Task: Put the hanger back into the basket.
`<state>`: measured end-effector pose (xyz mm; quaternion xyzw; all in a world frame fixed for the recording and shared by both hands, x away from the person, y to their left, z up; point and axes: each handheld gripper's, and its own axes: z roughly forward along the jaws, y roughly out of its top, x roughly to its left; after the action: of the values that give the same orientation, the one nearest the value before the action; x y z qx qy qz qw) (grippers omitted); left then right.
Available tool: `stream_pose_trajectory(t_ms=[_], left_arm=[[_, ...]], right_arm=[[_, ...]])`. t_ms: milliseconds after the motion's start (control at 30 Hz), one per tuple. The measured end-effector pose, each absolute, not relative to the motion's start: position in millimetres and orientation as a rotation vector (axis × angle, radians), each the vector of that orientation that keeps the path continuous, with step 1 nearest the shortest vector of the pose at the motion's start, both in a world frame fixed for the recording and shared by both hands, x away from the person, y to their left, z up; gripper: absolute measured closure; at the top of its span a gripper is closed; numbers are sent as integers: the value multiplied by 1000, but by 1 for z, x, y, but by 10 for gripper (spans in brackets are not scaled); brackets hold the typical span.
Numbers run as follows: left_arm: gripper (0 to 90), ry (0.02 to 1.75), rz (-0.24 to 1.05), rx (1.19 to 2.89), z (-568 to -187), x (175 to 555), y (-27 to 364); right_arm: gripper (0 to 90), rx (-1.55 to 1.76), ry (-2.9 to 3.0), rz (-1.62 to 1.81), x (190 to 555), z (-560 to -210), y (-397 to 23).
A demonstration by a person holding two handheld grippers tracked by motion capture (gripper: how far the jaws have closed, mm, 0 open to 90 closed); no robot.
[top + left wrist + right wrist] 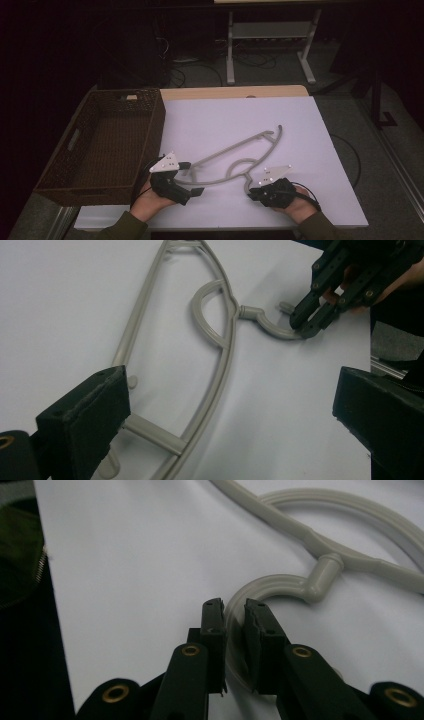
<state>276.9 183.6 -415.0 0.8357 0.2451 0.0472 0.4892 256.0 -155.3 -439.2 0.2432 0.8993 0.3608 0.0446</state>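
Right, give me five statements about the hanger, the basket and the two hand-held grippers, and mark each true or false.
1. The grey hanger lies flat on the white table. True.
2. The right hand-held gripper has its jaws around the hanger's hook. True.
3. The left hand-held gripper is clamped shut on the hanger's bar. False: its jaws stand wide apart, with the hanger's end between them.
4. The hanger sits inside the wicker basket. False: it lies on the table beside the basket.
5. The basket stands at the table's right edge. False: it stands at the left edge, next to the left hand-held gripper.
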Motion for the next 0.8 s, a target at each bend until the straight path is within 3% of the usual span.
stream_pose_trajectory(t_ms=[333,800], left_arm=[[29,557,88,2070,-413,282,169],[292,490,131,2252,-432,311,119]], right_arm=[[789,753,2735,1171,260,-423,-158],[789,757,2737,1180,261,-417,-158]])
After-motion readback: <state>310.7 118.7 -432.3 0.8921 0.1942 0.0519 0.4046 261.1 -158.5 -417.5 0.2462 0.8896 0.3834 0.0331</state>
